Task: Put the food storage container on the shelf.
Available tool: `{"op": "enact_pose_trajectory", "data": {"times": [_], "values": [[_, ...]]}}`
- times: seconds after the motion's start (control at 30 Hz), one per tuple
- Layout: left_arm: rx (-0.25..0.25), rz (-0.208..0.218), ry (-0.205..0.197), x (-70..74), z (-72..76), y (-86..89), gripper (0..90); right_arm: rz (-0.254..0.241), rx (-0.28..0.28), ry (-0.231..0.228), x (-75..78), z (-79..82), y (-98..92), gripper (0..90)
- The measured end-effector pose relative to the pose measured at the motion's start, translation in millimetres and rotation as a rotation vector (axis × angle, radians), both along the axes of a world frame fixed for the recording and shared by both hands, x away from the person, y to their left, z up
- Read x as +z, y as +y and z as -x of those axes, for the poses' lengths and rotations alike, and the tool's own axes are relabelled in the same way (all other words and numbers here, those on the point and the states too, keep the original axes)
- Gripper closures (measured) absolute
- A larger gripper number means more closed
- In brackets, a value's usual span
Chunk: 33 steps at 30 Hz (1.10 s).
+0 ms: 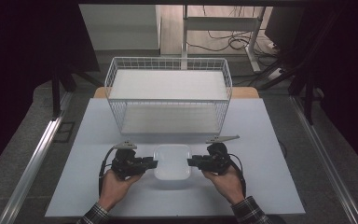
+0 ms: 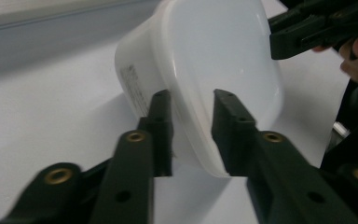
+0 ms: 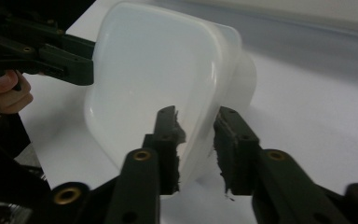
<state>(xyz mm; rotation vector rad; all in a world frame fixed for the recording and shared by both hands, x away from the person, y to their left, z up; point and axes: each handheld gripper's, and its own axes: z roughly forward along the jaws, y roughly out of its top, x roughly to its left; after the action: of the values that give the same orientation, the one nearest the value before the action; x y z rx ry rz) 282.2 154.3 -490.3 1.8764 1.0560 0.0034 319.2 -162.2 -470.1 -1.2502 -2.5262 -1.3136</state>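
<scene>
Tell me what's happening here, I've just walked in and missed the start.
A person holds a pair of tongs in each hand and grips a white plastic tub by its rim from both sides. The left tongs clamp its left edge, the right tongs its right edge. A white wire basket stands behind it on the table.
</scene>
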Motion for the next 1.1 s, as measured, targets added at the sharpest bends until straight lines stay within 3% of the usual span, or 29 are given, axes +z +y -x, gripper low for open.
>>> {"op": "enact_pose_trajectory", "data": {"times": [0.03, 0.07, 0.53, 0.7, 1.1], "values": [[0.007, -0.005, -0.015, 0.4, 0.8, 0.2, 80.1, 0.008, -0.009, -0.022, 1.1, 1.3, -0.5, 77.8], [0.011, -0.021, -0.031, 1.0, 1.5, -1.0, 80.1, 0.008, -0.009, -0.022, 1.1, 1.3, -0.5, 77.8], [0.038, -0.020, -0.069, 5.4, 1.5, -0.8, 80.3, 0.025, -0.030, -0.097, 3.2, 3.4, 4.2, 77.5], [0.046, -0.016, -0.091, 12.3, 0.5, 0.7, 80.3, 0.006, -0.026, -0.146, 10.0, 2.4, 5.4, 77.4], [0.065, -0.012, -0.138, 32.9, -4.7, 2.9, 80.3, -0.003, -0.040, -0.213, 31.2, -0.2, 9.0, 77.6]]}}
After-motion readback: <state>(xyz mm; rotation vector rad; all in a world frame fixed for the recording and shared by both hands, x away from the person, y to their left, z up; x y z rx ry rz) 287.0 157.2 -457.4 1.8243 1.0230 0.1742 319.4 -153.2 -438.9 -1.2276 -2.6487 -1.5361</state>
